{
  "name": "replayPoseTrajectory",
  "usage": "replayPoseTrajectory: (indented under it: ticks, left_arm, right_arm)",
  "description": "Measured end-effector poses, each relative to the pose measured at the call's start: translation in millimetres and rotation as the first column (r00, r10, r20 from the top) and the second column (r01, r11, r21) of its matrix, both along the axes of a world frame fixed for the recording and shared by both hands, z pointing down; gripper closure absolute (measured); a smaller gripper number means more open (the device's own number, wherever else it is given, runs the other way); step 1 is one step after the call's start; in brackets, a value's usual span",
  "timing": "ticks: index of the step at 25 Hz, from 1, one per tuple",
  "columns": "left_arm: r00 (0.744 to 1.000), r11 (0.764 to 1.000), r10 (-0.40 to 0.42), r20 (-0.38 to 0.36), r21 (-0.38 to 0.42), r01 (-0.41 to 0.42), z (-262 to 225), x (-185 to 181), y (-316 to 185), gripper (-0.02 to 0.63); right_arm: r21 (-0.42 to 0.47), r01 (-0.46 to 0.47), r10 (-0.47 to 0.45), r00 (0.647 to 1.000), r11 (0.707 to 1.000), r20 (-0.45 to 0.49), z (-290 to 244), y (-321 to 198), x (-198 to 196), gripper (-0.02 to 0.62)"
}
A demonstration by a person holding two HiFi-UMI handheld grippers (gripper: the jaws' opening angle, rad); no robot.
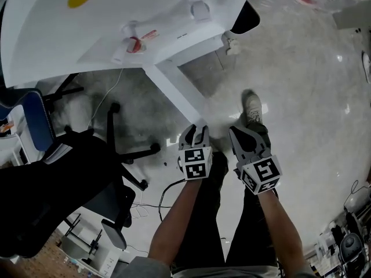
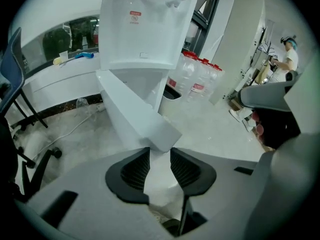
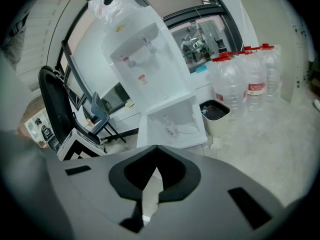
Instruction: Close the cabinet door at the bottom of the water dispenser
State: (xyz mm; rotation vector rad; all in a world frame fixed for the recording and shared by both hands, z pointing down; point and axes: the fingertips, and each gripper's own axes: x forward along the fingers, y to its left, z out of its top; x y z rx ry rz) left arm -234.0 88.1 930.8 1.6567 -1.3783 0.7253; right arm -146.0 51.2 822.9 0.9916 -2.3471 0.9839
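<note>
Glossy pale stone floor (image 1: 301, 86), reflections on it, cable (image 1: 168, 193) trailing at 6 o'clock. White dispenser (image 1: 116, 22) fills 11 o'clock in head view. Its bottom door (image 1: 174, 88) stands open, swung out toward the grippers, free edge near the left gripper (image 1: 195, 131). Right gripper (image 1: 246, 135) sits just beside the left one, a shoe (image 1: 251, 105) at 12 o'clock of it. Black chair (image 1: 64, 178) at 8 o'clock, blue chair (image 1: 35, 117) at 9.

Left gripper view: left gripper (image 2: 159, 156) has its fingers released, a narrow gap, nothing clamped. The door (image 2: 135, 116) corner is right at the tips, contact unclear. Bottles (image 2: 197, 79) and a bin (image 2: 172, 93) stand at 3 o'clock of the dispenser (image 2: 145, 29), by dark window frames.

Right gripper view: right gripper (image 3: 154, 151) is clenched, tips meeting, empty. Dispenser (image 3: 150, 69) at 12 o'clock with its cabinet (image 3: 175, 126) open, bin (image 3: 216, 115) and bottles (image 3: 245, 79) at 2 o'clock.
</note>
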Motion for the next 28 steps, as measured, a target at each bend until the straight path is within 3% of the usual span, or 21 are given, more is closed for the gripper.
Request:
replayPoseTrajectory:
  ticks: [10,15,28]
  left_arm:
    - [0.995,0.995,-0.096,-0.002,0.011,0.096,-2,42,-55,0.48]
    - [0.981,0.981,-0.193,-0.007,0.004,0.193,0,59,-85,0.48]
    - [0.966,0.966,-0.257,0.011,0.032,0.257,-1,86,-172,0.495]
  right_arm:
    - [-0.048,-0.06,0.062,0.998,0.997,0.032,14,-43,51,0.584]
    - [-0.071,-0.073,0.075,0.997,0.995,0.035,25,-65,83,0.584]
    - [-0.104,-0.101,0.107,0.993,0.99,0.059,34,-125,126,0.584]
